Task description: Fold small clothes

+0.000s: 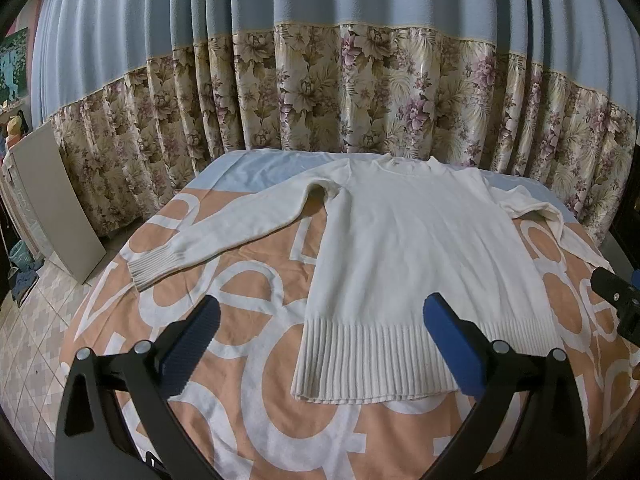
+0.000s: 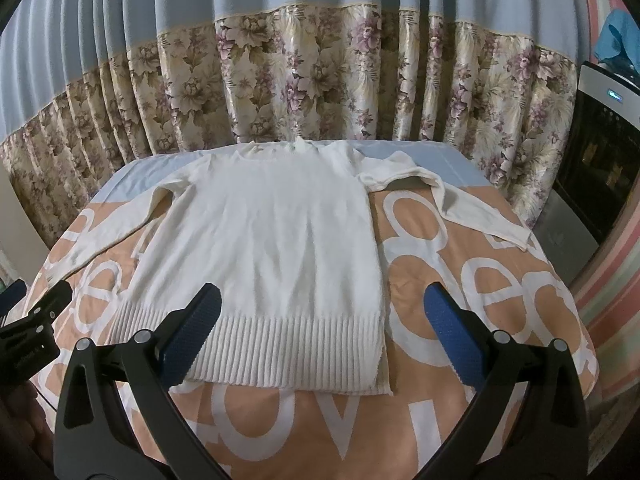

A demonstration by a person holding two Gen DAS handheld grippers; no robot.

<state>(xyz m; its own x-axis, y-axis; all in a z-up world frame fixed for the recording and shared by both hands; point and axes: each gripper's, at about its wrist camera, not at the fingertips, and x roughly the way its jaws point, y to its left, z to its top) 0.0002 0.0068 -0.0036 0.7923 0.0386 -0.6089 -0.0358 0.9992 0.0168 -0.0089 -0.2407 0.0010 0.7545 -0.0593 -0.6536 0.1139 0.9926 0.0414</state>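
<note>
Progress: white ribbed-hem knit sweater (image 1: 408, 240) flat, unfolded | left gripper (image 1: 320, 336), right gripper (image 2: 324, 328) spread, empty, near hem | all folds remain

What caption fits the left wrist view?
Open left gripper hovers above hem of white sweater spread flat on patterned bed cover.

Lying flat on the bed (image 1: 248, 432), centred: the sweater (image 1: 408, 248), hem toward the cameras, neck toward the curtain (image 1: 320, 92) hanging behind the bed. Stretching out leftward over the cover: the left sleeve (image 1: 208, 236). Lying bent on the right, reaching toward the bed's right edge: the right sleeve (image 2: 460, 204). Hovering before the hem, side by side: left gripper (image 1: 320, 344) over the hem's left part, right gripper (image 2: 324, 340) over its right part. Leaning left of the bed: a board (image 1: 56, 200).
</note>
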